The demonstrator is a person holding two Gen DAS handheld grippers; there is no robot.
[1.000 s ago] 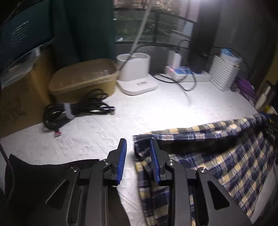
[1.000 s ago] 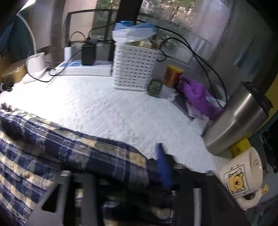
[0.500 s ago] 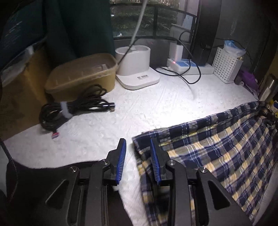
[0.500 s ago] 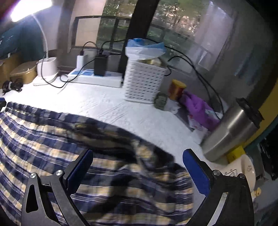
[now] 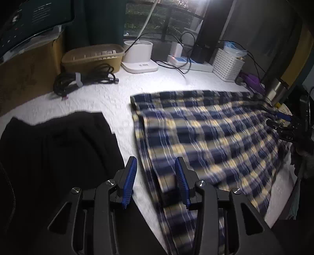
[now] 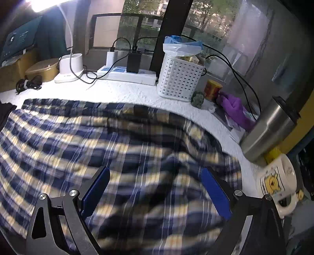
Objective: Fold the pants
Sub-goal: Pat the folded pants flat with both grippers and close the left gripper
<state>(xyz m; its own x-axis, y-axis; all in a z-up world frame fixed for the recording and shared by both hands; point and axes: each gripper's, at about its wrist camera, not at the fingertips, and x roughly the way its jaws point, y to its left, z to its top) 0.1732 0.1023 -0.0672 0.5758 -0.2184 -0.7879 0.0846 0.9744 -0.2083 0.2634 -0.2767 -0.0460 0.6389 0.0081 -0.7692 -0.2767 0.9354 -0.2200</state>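
Pants (image 5: pixel 206 137) lie apparently flat, blurred; left fingers (image 5: pixel 135 174) opening, right fingers (image 6: pixel 214 190) closing, empty.

A white bumpy surface (image 5: pixel 102 98) fills the room's middle. At the far side a big window (image 6: pixel 137 25) shows green trees outside. A bright lamp (image 6: pixel 45 4) shines from the top left. A dark curtain (image 5: pixel 102 21) hangs on the far left, next to a screen (image 5: pixel 33 17). A grey wall (image 5: pixel 265 29) stands on the right.
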